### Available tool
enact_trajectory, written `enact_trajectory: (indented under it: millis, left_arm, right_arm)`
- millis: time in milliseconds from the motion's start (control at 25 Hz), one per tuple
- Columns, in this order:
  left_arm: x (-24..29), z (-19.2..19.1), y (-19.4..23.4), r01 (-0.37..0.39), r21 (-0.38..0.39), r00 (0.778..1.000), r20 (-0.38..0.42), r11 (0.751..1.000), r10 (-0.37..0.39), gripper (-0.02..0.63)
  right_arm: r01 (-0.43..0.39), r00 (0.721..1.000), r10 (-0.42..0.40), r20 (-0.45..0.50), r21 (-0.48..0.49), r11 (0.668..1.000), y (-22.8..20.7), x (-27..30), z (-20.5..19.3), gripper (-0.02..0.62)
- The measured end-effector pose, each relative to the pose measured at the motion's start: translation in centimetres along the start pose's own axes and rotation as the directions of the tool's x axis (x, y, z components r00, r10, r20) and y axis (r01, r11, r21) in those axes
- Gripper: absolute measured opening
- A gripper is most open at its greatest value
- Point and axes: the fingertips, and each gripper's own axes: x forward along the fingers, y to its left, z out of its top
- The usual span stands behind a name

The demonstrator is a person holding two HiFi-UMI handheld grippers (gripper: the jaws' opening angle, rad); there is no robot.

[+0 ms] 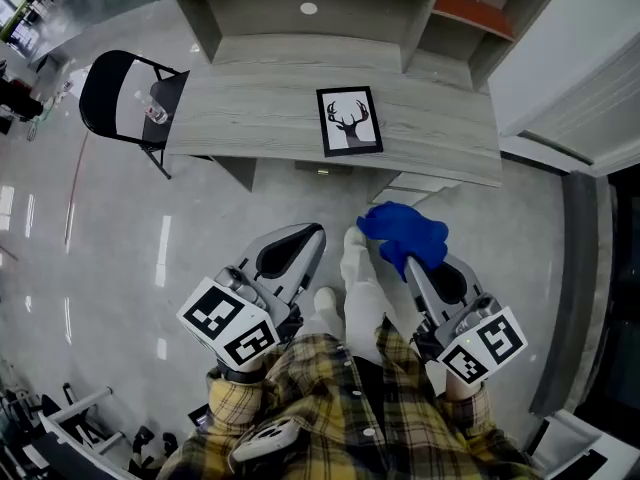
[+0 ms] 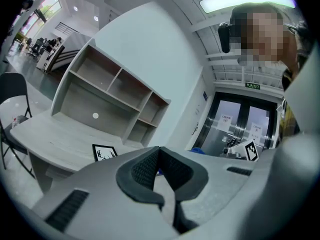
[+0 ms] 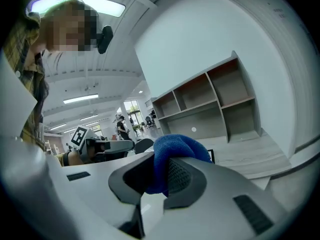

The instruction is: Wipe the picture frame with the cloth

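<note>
A black picture frame with a deer print lies flat near the front edge of the grey wooden desk. It also shows small in the left gripper view, picture frame, beyond the jaws. My right gripper is shut on a blue cloth, which bunches out past its tips over the floor short of the desk; the same cloth fills the jaws in the right gripper view. My left gripper is shut with nothing in it, held beside the right one.
A shelf unit stands at the back of the desk. A black chair with a clear bottle on it sits at the desk's left end. Glossy floor lies between me and the desk. A white wall is to the right.
</note>
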Motion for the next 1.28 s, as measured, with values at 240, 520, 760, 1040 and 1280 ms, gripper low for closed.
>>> enact_trajectory:
  millis: [240, 520, 760, 1040, 1280]
  left_arm:
    - [5.2, 4.0, 4.2, -0.006, 0.000, 1.000, 0.026, 1.000, 0.006, 0.006]
    - [12.4, 10.4, 8.5, -0.029, 0.013, 0.996, 0.089, 0.999, 0.028, 0.006]
    - [16.9, 13.5, 11.5, -0.073, 0.021, 0.989, 0.127, 0.997, 0.070, 0.006]
    - [18.6, 14.7, 14.9, -0.105, -0.009, 0.987, 0.122, 0.994, 0.106, 0.006]
    - [19.6, 16.2, 19.3, -0.082, -0.039, 0.994, 0.069, 0.996, 0.084, 0.006]
  right_arm:
    - [-0.023, 1.000, 0.023, -0.009, -0.011, 1.000, -4.4, 5.6, 3.4, 0.052]
    - [-0.072, 0.997, 0.072, -0.008, -0.070, 0.995, -10.8, 11.8, 9.6, 0.052]
    - [-0.106, 0.994, 0.104, -0.023, -0.079, 0.991, -15.2, 15.2, 11.9, 0.052]
    - [-0.112, 0.992, 0.110, -0.055, -0.029, 0.993, -17.4, 18.0, 12.2, 0.052]
    - [-0.090, 0.994, 0.090, -0.058, 0.014, 0.996, -17.5, 22.4, 13.1, 0.052]
